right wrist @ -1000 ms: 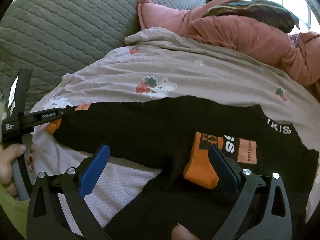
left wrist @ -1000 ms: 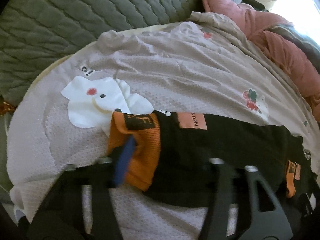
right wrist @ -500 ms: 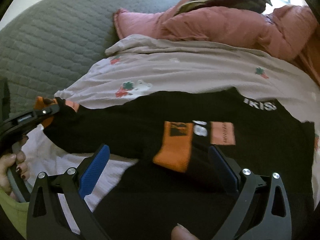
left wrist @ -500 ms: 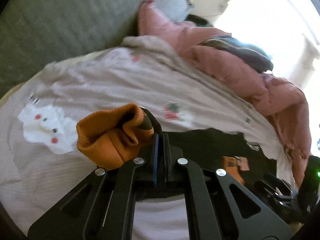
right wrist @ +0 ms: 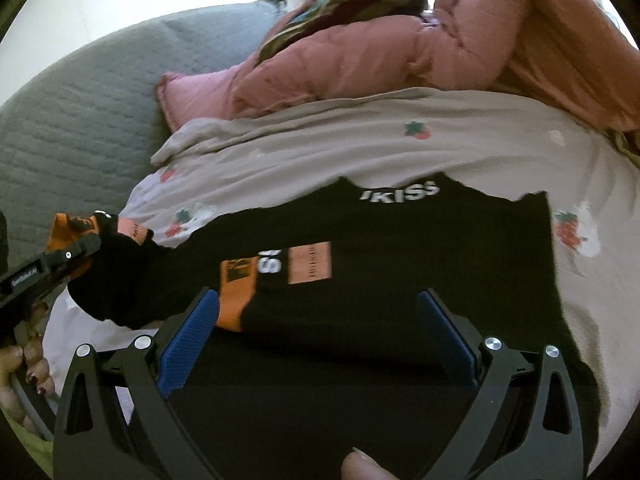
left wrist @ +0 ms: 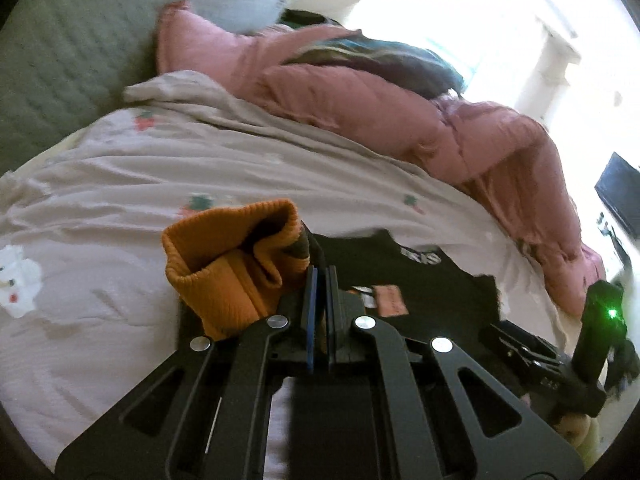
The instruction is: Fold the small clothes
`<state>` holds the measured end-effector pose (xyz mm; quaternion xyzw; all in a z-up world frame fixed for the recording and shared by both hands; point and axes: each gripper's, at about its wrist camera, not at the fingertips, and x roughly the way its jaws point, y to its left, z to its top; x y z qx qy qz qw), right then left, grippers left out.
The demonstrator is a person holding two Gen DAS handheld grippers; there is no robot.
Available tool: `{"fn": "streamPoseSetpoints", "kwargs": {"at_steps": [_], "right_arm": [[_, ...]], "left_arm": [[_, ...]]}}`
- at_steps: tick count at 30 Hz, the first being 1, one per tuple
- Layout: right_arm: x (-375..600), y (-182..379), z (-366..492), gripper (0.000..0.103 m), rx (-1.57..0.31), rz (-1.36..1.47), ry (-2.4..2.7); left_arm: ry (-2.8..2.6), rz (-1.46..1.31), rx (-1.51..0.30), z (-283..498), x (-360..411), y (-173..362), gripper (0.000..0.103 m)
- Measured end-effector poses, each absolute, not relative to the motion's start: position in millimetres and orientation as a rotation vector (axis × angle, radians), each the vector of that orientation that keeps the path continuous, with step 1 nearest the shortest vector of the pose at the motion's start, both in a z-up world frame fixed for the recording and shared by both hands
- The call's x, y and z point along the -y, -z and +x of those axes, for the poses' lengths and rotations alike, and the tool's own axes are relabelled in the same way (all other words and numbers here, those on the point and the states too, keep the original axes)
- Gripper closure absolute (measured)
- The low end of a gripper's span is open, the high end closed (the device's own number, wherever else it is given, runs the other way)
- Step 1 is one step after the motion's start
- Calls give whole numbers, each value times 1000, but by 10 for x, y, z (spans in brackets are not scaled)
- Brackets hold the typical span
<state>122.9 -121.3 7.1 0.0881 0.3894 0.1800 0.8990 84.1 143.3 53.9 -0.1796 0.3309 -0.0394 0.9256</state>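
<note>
1. While its pads pinch the sleeve just behind the orange cuff (left wrist: 236,264), the left gripper (left wrist: 320,280) holds that sleeve lifted off the bedspread (left wrist: 120,184).
2. Spread wide, the right gripper (right wrist: 316,336) hovers empty above the black sweater (right wrist: 420,288), which lies flat on the bedspread.

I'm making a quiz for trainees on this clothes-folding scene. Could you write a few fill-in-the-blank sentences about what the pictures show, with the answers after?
1. The left gripper is shut on the black top's ____ cuff.
2. The right gripper hovers over the top with its jaws ____.
3. White letters near the top's far edge read ____.
4. Behind the printed sheet lies a bunched ____ quilt.

Answers: orange; open; KISS; pink
</note>
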Motion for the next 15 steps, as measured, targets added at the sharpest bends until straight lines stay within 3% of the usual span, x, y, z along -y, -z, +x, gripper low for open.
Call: {"fn": "streamPoseSetpoints", "kwargs": {"at_steps": [9,13,15], "right_arm": [[1770,6,1242,5,-806,255,-274],[1877,78,1259,5,-820,269,-250],[1877,112,1263,5,-829,270,-252]], "left_arm": [[195,-274,-751,1212,-682,-420,103],[256,-255,-763,1261,-482,-396,83],[278,-268,-754,1256,-482,-421,80]]}}
